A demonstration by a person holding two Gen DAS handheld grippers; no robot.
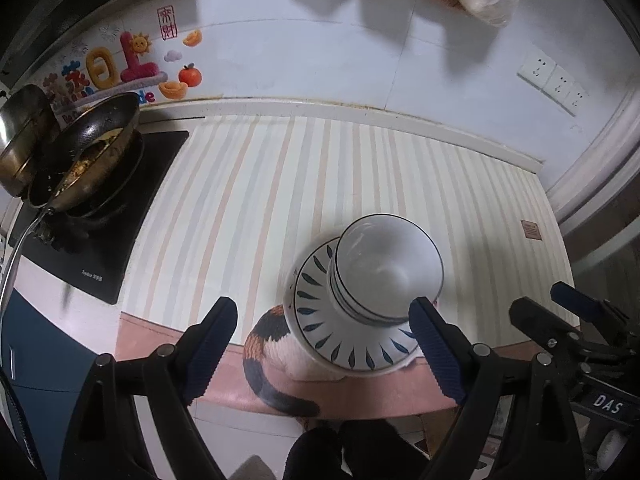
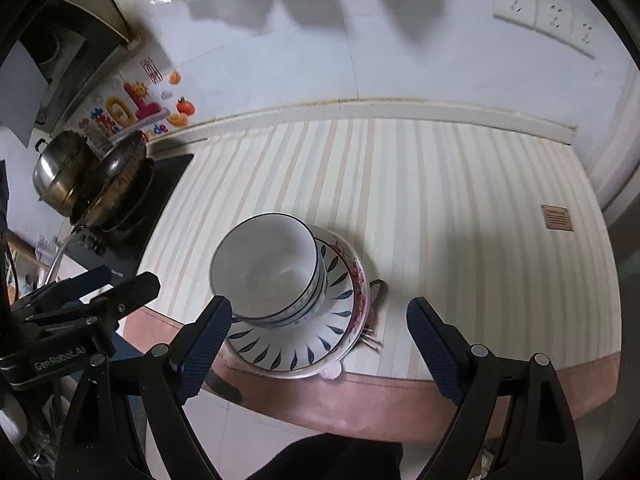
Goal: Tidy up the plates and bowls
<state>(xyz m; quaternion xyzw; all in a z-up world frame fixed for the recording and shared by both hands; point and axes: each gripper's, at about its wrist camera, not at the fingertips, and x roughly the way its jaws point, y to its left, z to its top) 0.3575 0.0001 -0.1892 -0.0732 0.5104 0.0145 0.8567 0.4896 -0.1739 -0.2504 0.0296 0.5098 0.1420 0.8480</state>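
My left gripper (image 1: 324, 344) and right gripper (image 2: 320, 346): both jaws spread wide, nothing between pads, hanging above stack. Nested bowls (image 2: 266, 266) sit on leaf-pattern plate (image 2: 292, 344), which lies on red-flower plate (image 2: 360, 280), at near edge of striped counter (image 2: 440, 200). Stacked probably for saving space. How many bowls: unclear. Chopsticks (image 2: 372, 342) mostly hidden under plates. Cat-pattern cloth (image 1: 266, 344) partly covered.

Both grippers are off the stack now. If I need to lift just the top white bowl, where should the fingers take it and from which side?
Take the top white bowl by its thin dark-lined rim, one finger inside and one outside, coming down from above. It sits upright, nested in the bowls below, so its lower wall is hidden. The near rim, toward the counter edge, is unobstructed. The right gripper looks better placed.
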